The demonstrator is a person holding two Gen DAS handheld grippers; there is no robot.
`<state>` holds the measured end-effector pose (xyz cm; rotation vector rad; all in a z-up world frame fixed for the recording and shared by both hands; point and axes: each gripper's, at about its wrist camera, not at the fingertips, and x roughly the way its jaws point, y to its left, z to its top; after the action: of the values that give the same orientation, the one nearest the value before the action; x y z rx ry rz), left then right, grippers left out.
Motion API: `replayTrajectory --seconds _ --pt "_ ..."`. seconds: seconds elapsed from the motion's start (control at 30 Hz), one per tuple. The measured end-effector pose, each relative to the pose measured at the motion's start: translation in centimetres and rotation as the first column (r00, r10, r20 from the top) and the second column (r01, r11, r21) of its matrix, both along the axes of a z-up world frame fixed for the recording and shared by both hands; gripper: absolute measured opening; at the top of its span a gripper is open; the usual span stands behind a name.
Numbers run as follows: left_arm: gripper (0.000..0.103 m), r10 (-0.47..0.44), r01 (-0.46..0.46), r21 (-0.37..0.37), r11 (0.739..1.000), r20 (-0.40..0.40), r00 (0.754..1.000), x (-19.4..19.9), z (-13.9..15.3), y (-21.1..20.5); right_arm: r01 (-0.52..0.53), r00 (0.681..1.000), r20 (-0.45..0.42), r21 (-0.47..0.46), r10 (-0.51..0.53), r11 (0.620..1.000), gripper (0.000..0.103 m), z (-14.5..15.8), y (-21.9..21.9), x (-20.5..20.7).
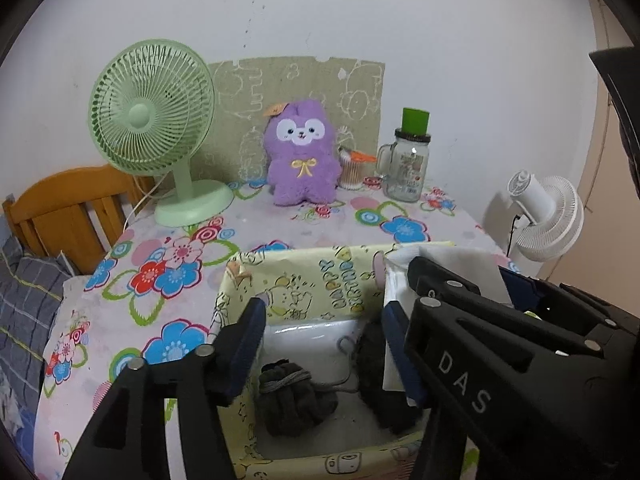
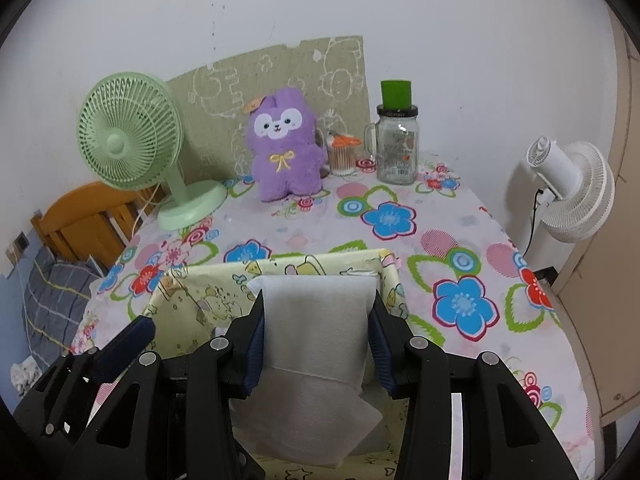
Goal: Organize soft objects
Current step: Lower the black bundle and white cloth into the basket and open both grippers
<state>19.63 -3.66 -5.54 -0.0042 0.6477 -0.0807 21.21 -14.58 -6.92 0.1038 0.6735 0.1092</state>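
Floral tablecloth: covering the table (image 2: pixel 460 240), which is carrying everything else in the scene.
Box: a yellow cartoon-print box (image 1: pixel 304 280) is sitting open at the near edge, taking in the soft things.
Back row: a green fan (image 1: pixel 152 120), a purple plush toy (image 2: pixel 284 144) and a glass jar (image 2: pixel 396 148) are standing well apart from the box.
White cloth: a folded white cloth (image 2: pixel 320 320) is hanging over the box, pinched from both sides.
Right gripper (image 2: pixel 316 332): its jaws are clamping the cloth.
Left gripper (image 1: pixel 324 340): its jaws are standing apart with nothing between them, poised over the box.
Dark bundle: a rolled dark bundle (image 1: pixel 288 396) is already lying on the box floor.
Step in hand: the cloth is apparently being lowered into the box.
Next move: likely sinking the cloth beside the bundle, then releasing, keeping it folded.
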Motion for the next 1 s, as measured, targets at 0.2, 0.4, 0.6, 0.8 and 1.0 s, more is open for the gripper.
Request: replayTrajectory --seconds 0.2,0.4,0.6,0.8,1.0 --pt "0.072 0.008 -0.008 -0.001 1.000 -0.021 1.000 0.1 -0.7 0.4 -0.013 1.000 -0.010 0.001 0.013 1.000 0.052 -0.6 0.5 0.3" --pt "0.076 0.002 -0.002 0.007 1.000 -0.040 0.999 -0.1 -1.2 0.5 -0.046 0.999 -0.011 0.000 0.046 0.999 0.071 -0.9 1.0 0.5" --pt "0.078 0.006 -0.006 0.008 1.000 -0.034 0.999 -0.4 -1.1 0.6 -0.056 0.998 0.003 -0.012 0.056 0.998 0.082 -0.7 1.3 0.1" --pt "0.078 0.001 -0.001 0.006 1.000 -0.030 1.000 -1.0 -1.0 0.6 -0.053 0.999 0.006 -0.021 0.053 0.998 0.086 -0.5 1.3 -0.7" --pt "0.080 -0.005 0.005 0.001 1.000 -0.013 1.000 -2.2 -0.4 0.1 -0.049 0.999 0.017 -0.021 0.050 0.999 0.087 0.0 0.9 -2.0"
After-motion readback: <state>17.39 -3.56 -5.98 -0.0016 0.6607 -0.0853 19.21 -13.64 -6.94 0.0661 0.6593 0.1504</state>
